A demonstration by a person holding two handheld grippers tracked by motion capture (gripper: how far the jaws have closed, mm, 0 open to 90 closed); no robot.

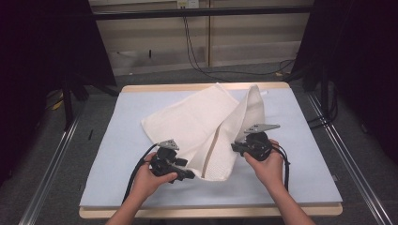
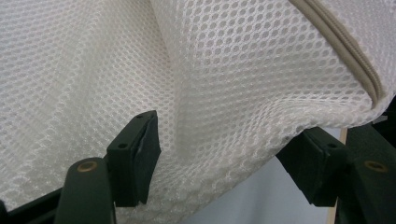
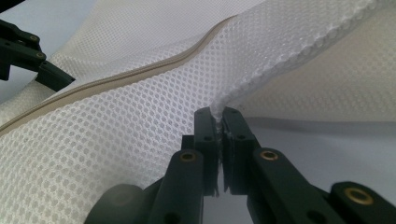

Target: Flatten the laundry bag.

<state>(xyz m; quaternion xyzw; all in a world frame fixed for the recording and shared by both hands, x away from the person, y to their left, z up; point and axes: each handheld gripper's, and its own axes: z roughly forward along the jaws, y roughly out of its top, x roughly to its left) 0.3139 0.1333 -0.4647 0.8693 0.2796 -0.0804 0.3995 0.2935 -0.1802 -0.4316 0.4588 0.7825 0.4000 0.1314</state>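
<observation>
Pale blue sheeting covers my wooden desk (image 1: 117,154), and on it lies a white honeycomb-mesh bag with a beige zip (image 1: 202,122), spread from the far edge toward the near edge. My right claw (image 3: 218,122) is clamped tight on a raised fold of the mesh, holding that side up off the desk. My left claw (image 2: 224,154) stands apart at the bag's near-left side, mesh lying loosely between its jaws, unpinched.

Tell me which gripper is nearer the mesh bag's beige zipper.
Left. The left gripper sits open just beside the beige zipper on the mesh bag; the right gripper pinches the bag's edge, farther off.
</observation>
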